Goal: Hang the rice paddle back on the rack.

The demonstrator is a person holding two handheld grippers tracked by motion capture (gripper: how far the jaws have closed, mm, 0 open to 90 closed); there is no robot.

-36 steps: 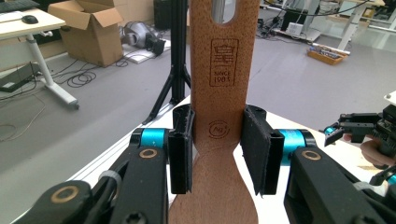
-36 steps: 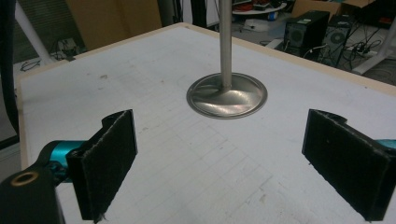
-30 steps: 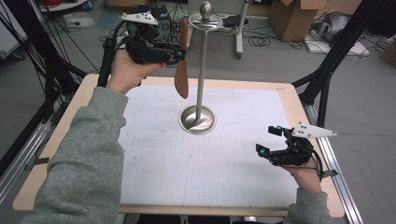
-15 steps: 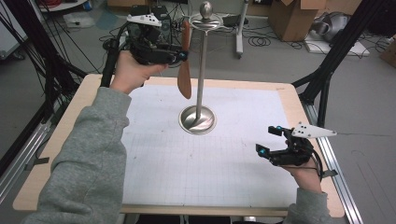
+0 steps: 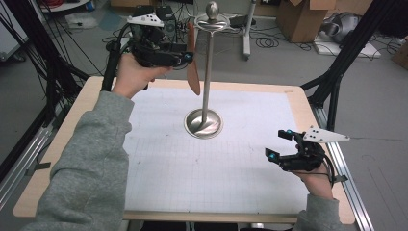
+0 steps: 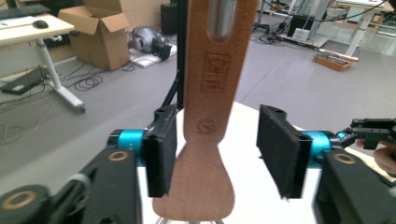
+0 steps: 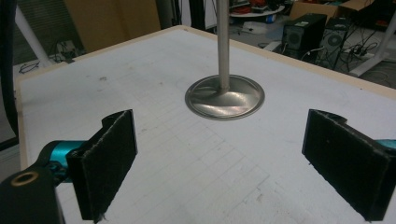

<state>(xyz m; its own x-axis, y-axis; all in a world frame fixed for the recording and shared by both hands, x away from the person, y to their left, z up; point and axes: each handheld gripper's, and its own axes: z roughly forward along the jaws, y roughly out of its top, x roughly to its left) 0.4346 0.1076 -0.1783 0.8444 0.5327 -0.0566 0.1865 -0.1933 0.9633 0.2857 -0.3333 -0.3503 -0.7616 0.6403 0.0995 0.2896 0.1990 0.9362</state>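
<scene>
Fingers [image 6: 161,161] of left gripper [image 6: 219,158] spread around wooden spatula [image 6: 210,116], one pad touching.
Hanging on metal stand [image 5: 207,77]; right gripper [image 5: 279,144] open above table [image 5: 192,163].

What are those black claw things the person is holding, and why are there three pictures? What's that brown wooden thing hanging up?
A person holds a grabbing tool in each hand. One camera looks down on the table; one small camera rides on each tool. The left gripper is raised beside a wooden spatula that hangs from a metal stand. Its own camera shows the spatula between its open jaws, touching one jaw at most, so it isn't squeezed. The right gripper waits open and empty over the white mat.
</scene>
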